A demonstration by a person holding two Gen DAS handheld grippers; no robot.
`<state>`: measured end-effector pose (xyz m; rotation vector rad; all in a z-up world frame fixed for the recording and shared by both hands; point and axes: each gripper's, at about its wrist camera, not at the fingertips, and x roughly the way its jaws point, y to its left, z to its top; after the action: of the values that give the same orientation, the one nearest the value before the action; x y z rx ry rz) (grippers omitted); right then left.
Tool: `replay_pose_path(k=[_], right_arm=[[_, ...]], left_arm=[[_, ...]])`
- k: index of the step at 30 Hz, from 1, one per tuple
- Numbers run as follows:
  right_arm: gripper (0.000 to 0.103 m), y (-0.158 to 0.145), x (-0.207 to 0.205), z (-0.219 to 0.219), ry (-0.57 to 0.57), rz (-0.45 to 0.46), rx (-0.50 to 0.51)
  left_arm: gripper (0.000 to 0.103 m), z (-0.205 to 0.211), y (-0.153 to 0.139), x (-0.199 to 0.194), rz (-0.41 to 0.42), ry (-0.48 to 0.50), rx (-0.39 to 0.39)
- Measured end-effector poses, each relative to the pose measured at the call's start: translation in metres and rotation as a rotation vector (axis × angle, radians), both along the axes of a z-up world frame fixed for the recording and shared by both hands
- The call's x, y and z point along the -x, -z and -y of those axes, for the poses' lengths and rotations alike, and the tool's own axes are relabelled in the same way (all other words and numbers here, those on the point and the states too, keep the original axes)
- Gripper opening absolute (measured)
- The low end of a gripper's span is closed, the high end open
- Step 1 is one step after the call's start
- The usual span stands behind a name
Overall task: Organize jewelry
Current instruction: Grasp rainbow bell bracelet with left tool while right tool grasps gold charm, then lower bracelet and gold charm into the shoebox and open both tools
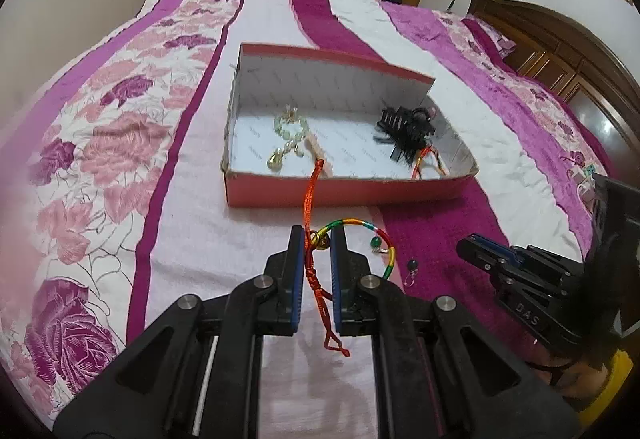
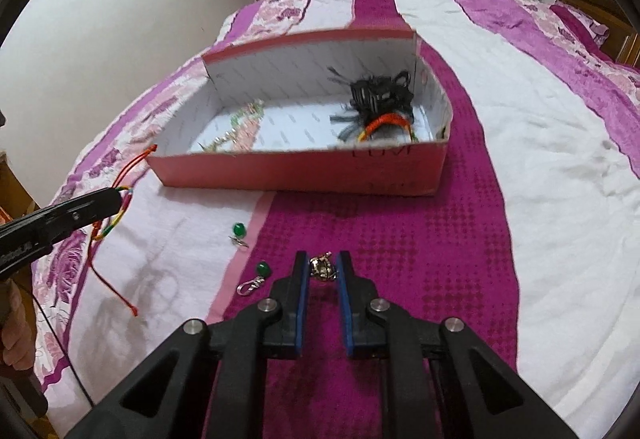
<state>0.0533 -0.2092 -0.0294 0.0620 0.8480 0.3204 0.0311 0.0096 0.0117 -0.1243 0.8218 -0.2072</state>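
The right gripper (image 2: 323, 267) pinched a small metal charm (image 2: 322, 267) off the bed (image 2: 520, 199); the left gripper (image 1: 316, 243) pinched the bracelet (image 1: 360, 229). Each needed lifting clear, then releasing low inside the box (image 2: 296, 171).

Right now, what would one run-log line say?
left gripper: shut on rainbow cord bracelet | right gripper: around small metal charm | pink box: ahead

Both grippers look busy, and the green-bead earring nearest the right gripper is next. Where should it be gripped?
Grip the green-bead earring across its bead, coming from above with the pads either side. The bead is the bulkiest part, while the thin silver hook lies flat on the bedspread and would likely slip.
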Motion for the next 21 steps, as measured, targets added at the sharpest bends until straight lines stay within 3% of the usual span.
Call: replay_pose_path(k=[10,21], right_arm=[[0.015,-0.045,0.011,0.008,0.004,0.112,-0.047],[0.015,-0.09,-0.004,0.011,0.025,0.229,-0.084]], left_arm=[[0.004,0.0,-0.028,-0.008,0.082,-0.015,0.009],[0.004,-0.002,-0.06,-0.027,0.205,-0.031,0.033]])
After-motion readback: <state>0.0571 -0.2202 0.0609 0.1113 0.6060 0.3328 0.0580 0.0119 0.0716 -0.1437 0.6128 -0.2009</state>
